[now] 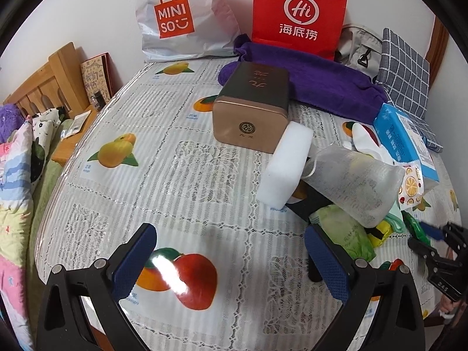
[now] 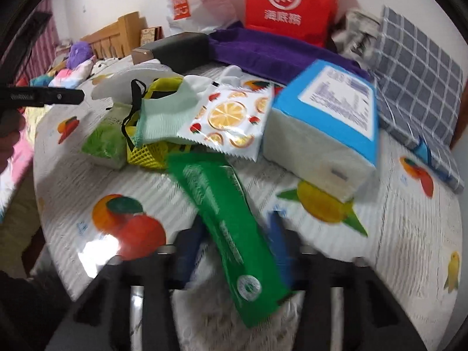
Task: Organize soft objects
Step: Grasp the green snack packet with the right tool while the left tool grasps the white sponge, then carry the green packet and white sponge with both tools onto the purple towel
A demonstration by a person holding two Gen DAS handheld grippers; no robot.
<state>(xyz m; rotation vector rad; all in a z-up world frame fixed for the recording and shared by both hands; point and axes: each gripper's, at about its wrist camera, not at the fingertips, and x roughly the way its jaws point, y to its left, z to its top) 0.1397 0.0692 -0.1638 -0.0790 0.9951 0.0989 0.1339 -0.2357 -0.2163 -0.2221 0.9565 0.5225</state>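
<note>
A pile of soft things lies on the fruit-print tablecloth (image 1: 181, 158). It holds a white sponge block (image 1: 288, 165), a clear mesh pouch (image 1: 356, 184), a light green tissue pack (image 1: 345, 234), a blue tissue pack (image 2: 321, 125), a fruit-print packet (image 2: 231, 120), a mint cloth (image 2: 163, 117) and a yellow net bag (image 2: 149, 152). My right gripper (image 2: 234, 248) is shut on a green packet (image 2: 228, 213), which runs lengthwise between its blue pads. My left gripper (image 1: 231, 251) stands open over bare cloth, left of the pile, with nothing between its fingers.
A gold tin (image 1: 251, 111) lies on its side behind the sponge. Along the back are a purple towel (image 1: 307, 79), a red paper bag (image 1: 298, 11), a white Miniso bag (image 1: 181, 17) and a checked cushion (image 1: 406, 73). A wooden headboard (image 1: 49, 82) and bedding are at left.
</note>
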